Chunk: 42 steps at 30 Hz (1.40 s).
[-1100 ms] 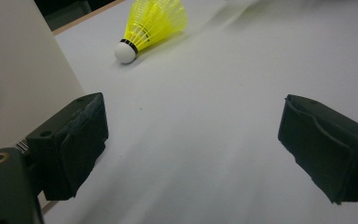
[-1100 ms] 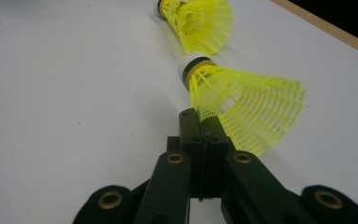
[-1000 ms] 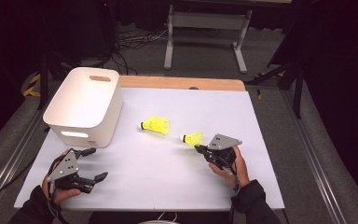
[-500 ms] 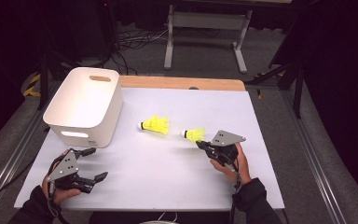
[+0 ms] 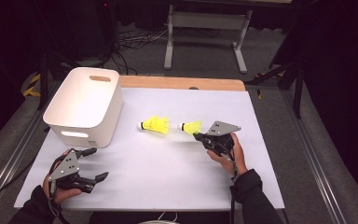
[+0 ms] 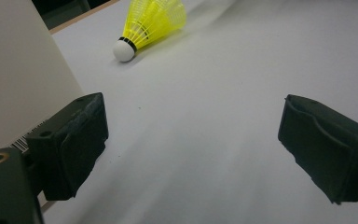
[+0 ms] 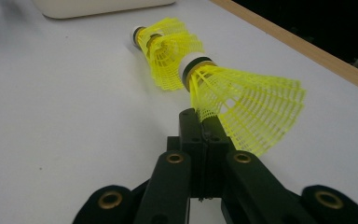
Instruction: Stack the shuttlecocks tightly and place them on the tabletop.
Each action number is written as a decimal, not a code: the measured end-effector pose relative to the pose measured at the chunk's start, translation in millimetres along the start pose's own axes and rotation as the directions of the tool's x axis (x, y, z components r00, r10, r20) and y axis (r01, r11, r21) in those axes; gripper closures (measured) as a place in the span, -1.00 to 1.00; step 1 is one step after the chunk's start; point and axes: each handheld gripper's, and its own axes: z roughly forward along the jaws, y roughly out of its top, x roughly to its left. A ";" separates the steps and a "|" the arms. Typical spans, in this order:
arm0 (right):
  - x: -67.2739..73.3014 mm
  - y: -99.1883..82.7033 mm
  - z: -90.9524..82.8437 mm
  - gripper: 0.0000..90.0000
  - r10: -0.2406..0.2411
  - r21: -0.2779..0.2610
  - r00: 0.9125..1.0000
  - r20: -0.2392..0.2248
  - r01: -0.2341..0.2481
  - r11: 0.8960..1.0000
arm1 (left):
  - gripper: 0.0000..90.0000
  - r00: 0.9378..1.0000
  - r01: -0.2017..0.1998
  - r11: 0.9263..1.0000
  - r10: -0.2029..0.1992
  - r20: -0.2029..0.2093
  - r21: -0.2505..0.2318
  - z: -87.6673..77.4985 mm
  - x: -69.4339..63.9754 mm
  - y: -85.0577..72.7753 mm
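Observation:
Two yellow shuttlecocks with white corks are in play. One shuttlecock (image 5: 156,125) (image 6: 151,23) (image 7: 168,51) lies on its side on the white table top (image 5: 168,182), right of the bin. The other, the held shuttlecock (image 5: 192,126) (image 7: 247,100), is just right of it. My right gripper (image 5: 198,136) (image 7: 201,121) is shut on the edge of its net skirt, with the cork pointing towards the lying one. My left gripper (image 5: 97,163) (image 6: 191,149) rests at the front left with its jaws wide open and nothing between them.
A white plastic bin (image 5: 109,109) (image 6: 18,84) (image 7: 98,7) with handle slots stands at the table's left, just beyond my left gripper. A wooden strip (image 5: 182,83) runs along the table's far edge. Dark floor, cables and a stand lie beyond it.
My right gripper has carried the held shuttlecock a little farther up the table, nearer the lying shuttlecock. The left gripper has stayed put.

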 end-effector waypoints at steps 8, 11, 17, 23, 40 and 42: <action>-1.7 7.1 28.6 1.00 -0.001 0.037 0.999 -0.039 0.002 0.999 | -0.80 1.000 -0.002 1.000 0.003 0.003 -0.004 -0.3 -0.3 0.1; -0.2 12.4 41.8 1.00 0.003 0.043 0.998 -0.064 0.000 0.999 | -0.80 1.000 -0.004 1.000 0.004 0.006 -0.004 -0.5 0.3 -0.2; 4.1 19.2 60.4 1.00 0.001 0.063 0.995 -0.096 0.005 0.998 | -0.80 1.000 -0.002 1.000 0.002 0.007 -0.005 -0.6 0.0 -0.2; 7.9 23.8 72.7 1.00 -0.007 0.079 0.994 -0.110 0.016 0.997 | -0.80 1.000 -0.006 1.000 0.006 0.013 -0.003 -0.4 -0.4 -0.2; 22.0 37.7 96.8 1.00 -0.034 0.101 0.986 -0.163 0.051 0.994 | -0.80 1.000 -0.003 1.000 0.003 0.019 -0.013 -1.3 -1.5 0.5; 22.3 38.2 98.1 0.99 -0.032 0.102 0.986 -0.163 0.049 0.994 | -0.80 1.000 -0.003 1.000 0.003 0.023 -0.013 -0.9 -2.1 0.6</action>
